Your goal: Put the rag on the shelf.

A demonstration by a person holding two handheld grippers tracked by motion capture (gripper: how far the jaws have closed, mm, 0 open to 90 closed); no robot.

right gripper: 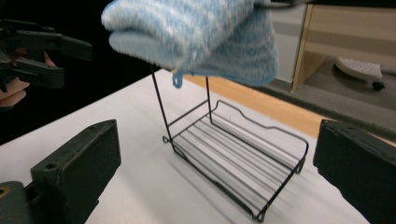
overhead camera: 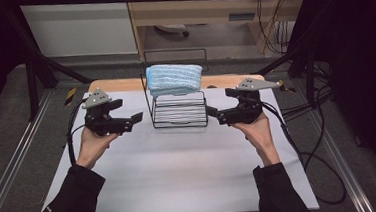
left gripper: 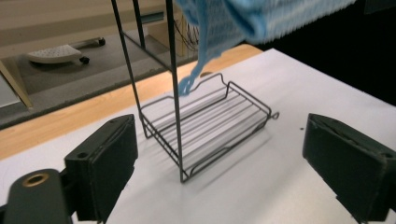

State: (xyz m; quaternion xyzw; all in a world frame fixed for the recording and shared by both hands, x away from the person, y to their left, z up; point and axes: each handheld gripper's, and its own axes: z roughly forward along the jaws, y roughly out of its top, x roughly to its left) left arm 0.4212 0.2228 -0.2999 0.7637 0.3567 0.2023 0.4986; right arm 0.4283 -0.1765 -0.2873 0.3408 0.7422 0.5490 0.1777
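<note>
Left gripper (overhead camera: pixel 137 118): sat at the left of the wire rack, held in the person's left hand (overhead camera: pixel 92 142); its jaws stood wide apart with nothing between them, pointing right toward the rack.
Right gripper (overhead camera: pixel 211 111): sat at the right of the rack, in the right hand (overhead camera: pixel 255 126); jaws likewise wide and empty, pointing left toward the rack.
Table (overhead camera: pixel 180 171): white top, bare on the near side between the two forearms.
Wire rack (overhead camera: pixel 179 111): stood between the two grippers, a little farther back, close to both but touched by neither; black wire, a low tray at the bottom and an upright frame rising at its far side.
Towel (overhead camera: pixel 174 78): a folded light blue towel lay draped over the top of the rack's frame, its long axis running left to right, level.
Left gripper view: showed the tray's bars (left gripper: pixel 210 121) from the left and a loose loop of the towel (left gripper: pixel 189 84) hanging down.
Right gripper view: showed the towel's rounded folded end (right gripper: pixel 196 37) and, farther off at the left, the other gripper (right gripper: pixel 56 51).
Far side: a strip of wooden table edge (overhead camera: pixel 119 84), then grey floor.
</note>
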